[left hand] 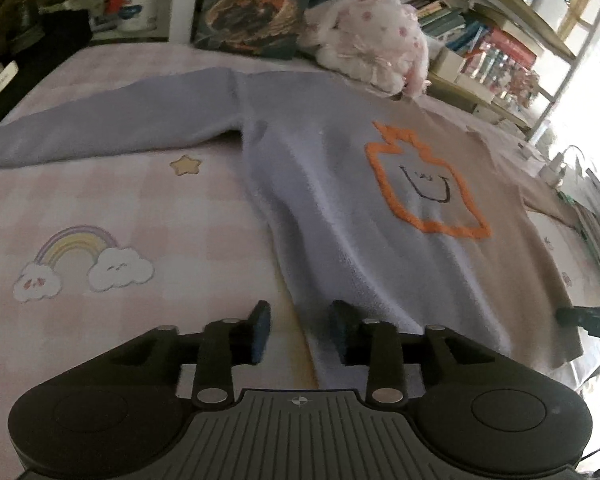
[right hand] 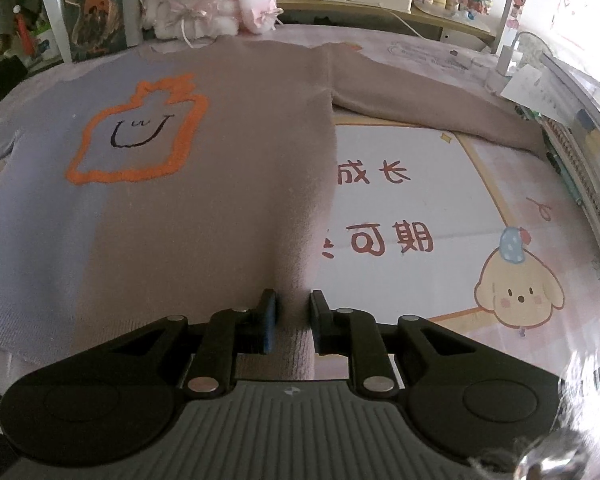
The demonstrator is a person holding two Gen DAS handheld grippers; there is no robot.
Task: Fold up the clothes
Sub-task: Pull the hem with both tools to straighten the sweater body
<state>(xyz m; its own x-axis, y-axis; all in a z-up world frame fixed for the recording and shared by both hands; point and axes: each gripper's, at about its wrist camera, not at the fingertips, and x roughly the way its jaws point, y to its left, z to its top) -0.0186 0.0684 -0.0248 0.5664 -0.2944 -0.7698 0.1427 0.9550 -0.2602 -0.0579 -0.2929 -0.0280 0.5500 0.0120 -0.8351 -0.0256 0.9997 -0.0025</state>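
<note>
A two-tone sweater [left hand: 340,208] is lying spread flat, front up, on a bed with a pink cartoon sheet [left hand: 100,208], both sleeves stretched outward, likely so the body can be folded from the hem.

On the left, the left claw [left hand: 300,330] is hovering over the sweater's lower left edge; its jaws are standing apart with nothing clamped, the fabric edge lying between and below them.

The orange outlined figure [right hand: 136,132] on the chest is carrying a small drawn smile but no readable words.

Further right, the right claw [right hand: 293,320] is pinching a raised ridge of the hem, its jaws nearly together on the knit, seemingly pinning that corner.

Right of it, the sheet is showing printed characters "成长" [right hand: 374,172] and "可期" [right hand: 392,238], beside a cartoon puppy [right hand: 518,296].
</note>
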